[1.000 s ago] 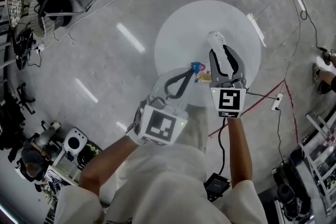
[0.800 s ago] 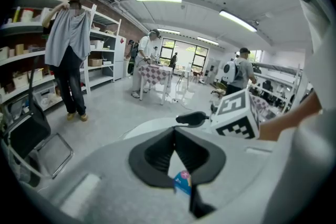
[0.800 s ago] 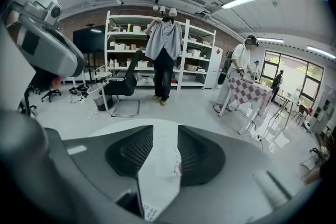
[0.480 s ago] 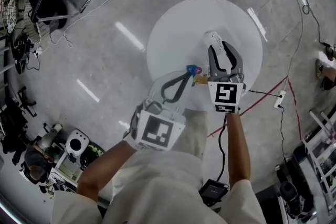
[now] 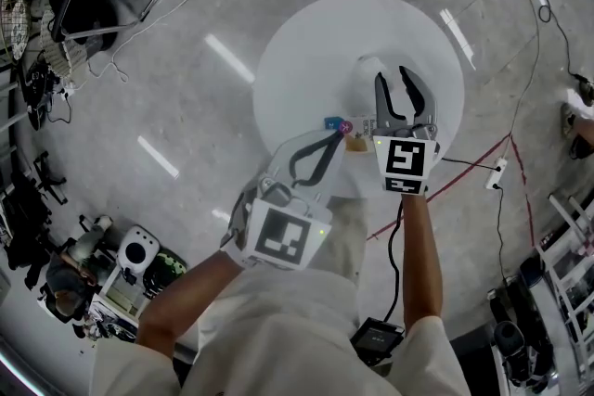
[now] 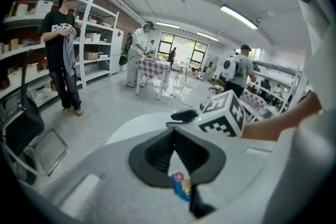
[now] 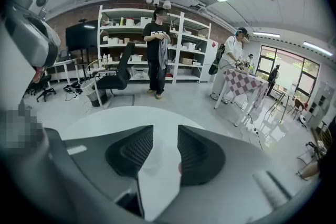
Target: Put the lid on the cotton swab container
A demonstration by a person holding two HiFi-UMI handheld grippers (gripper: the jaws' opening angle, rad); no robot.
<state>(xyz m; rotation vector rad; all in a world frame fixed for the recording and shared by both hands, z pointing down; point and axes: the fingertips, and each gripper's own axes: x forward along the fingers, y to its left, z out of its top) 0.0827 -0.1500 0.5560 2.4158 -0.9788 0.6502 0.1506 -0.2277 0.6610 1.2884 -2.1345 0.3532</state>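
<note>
Head view: a round white table [image 5: 306, 60] stands on a grey floor [image 5: 186, 107] with cables trailing across it. Both grippers reach over the table's near side. The left gripper [image 5: 332, 136] points up and right, its jaws bowed into a loop and meeting at the tips. Just past those tips lies a small blue and pink thing [image 5: 336, 124], with a tan piece [image 5: 357, 143] beside it, between the two grippers. The right gripper [image 5: 397, 88] points away from the person with its jaws apart. A pale rounded shape [image 5: 370, 68] sits on the table just off its tips.

Left gripper view: the left gripper [image 6: 174, 131] has its jaw tips pressed together, leaving a teardrop gap behind them. The blue and pink thing [image 6: 179, 182] shows through the low end of that gap. I cannot tell whether the jaws touch it. The right gripper's cube [image 6: 223, 113] sits just beyond, over the table [image 6: 142, 123]. People stand by shelves farther back.

Right gripper view: the right gripper [image 7: 165, 131] is held at a narrow gap, jaws clearly parted. A clear round pot [image 7: 148, 157] stands on the table [image 7: 105, 118] between them, closer to the left jaw and short of the other. Whether it is the swab container or its lid I cannot tell.
</note>
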